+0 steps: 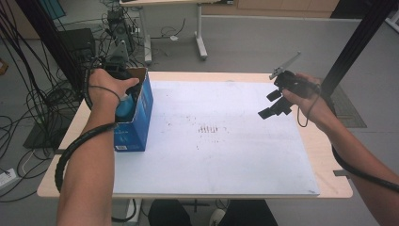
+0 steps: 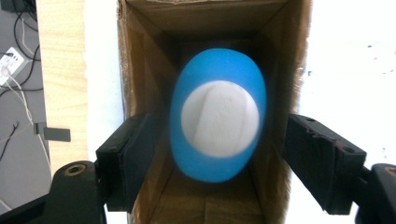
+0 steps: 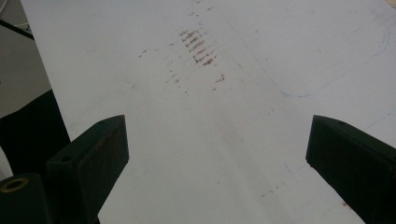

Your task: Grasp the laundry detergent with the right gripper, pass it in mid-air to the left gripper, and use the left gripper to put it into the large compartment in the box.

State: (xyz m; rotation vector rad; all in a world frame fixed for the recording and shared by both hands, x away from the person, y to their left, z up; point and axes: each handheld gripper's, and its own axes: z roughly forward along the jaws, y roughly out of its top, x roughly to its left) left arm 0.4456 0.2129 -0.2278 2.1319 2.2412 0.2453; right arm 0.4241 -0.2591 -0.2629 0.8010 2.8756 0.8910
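left gripper (image 2: 217,154) over the open blue box (image 1: 141,113) at table's left edge, jaws apart, clear of the blue bottle (image 2: 218,119) standing inside. right gripper (image 3: 217,154) released, empty, above white sheet (image 3: 233,116).

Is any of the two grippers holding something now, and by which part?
Nothing is held. The left gripper stands open over the blue bottle in the box, pads apart from it. The right gripper is open above the white sheet.
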